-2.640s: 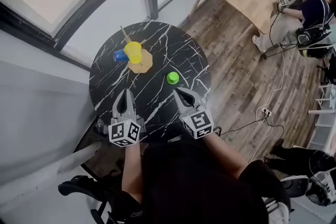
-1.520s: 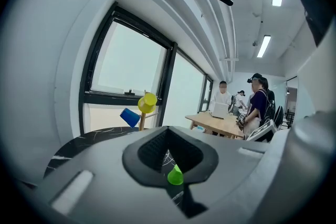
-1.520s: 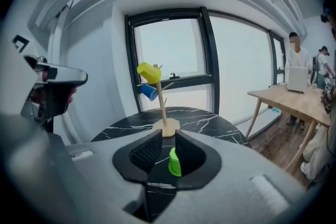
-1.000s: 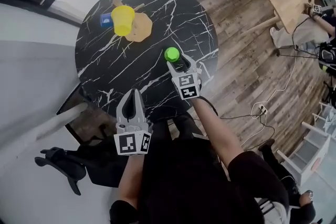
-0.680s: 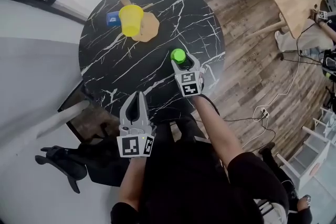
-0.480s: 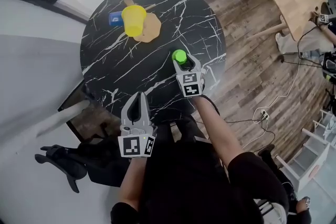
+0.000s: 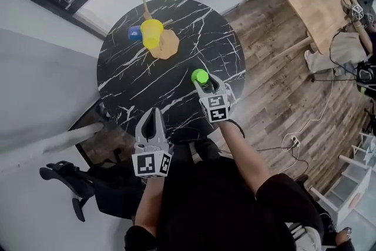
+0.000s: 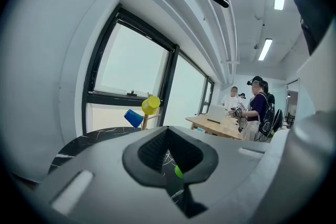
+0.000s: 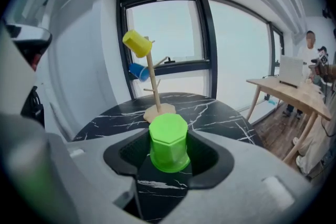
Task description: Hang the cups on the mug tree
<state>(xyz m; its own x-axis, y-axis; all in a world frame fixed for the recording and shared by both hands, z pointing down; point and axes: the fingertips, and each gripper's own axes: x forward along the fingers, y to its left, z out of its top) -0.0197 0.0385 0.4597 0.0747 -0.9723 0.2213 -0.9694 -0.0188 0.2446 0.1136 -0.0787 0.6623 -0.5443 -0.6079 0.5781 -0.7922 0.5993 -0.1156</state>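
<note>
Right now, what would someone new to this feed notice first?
The bright green cup stands out, upside down between the jaws of the right gripper, which look closed on its sides, over the near right of the round black marble table. Next, at the table's far side, is the wooden mug tree, with a yellow cup and a blue cup already hung on it.

I see a black table [image 7: 176, 38] veined white like marble, a bright green cup [image 7: 200, 76], a yellow cup [image 7: 151, 29], a blue cup [image 7: 135, 33] and a pale wood mug tree [image 7: 166, 47]. My left gripper [image 7: 150, 111] and right gripper [image 7: 205, 83] are grey, with black-and-white square markers. The floor [image 7: 282, 91] is brown planks.
</note>
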